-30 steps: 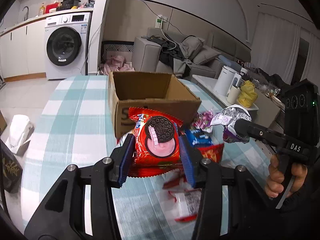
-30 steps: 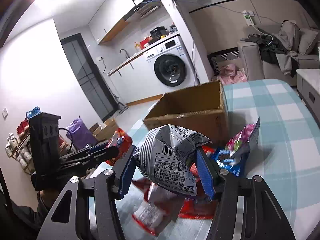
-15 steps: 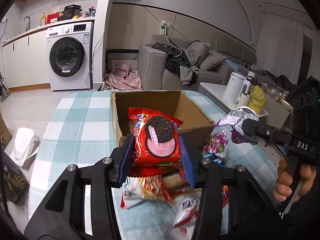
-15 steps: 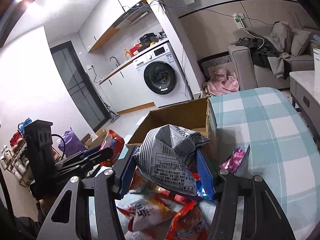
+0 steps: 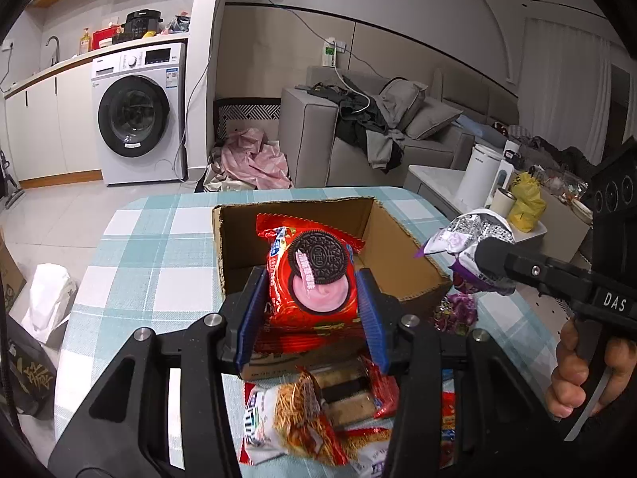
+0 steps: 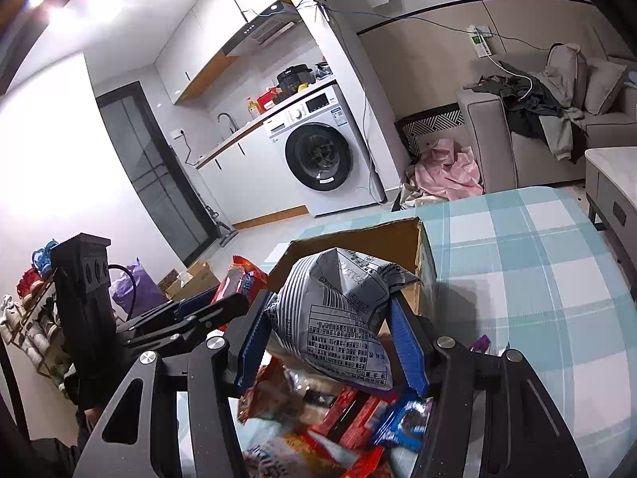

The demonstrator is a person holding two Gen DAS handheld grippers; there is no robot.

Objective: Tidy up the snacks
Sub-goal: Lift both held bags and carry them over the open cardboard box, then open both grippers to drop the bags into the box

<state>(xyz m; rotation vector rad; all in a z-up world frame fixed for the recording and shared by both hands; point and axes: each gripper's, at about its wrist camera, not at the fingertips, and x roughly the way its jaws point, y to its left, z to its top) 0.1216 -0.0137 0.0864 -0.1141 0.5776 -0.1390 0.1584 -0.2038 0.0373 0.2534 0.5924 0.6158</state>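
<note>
Both held packets nearer the box (image 5: 402, 275)

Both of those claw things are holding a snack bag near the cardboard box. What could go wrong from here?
The left gripper pinches the red Oreo pack by its sides only; the soft pack could slip out short of the cardboard box. The right gripper holds a crumpled silver bag near the box's corner and might catch the rim. Both tools converge on one opening, so they could bump. Loose snacks lying in front could be knocked about.
</note>
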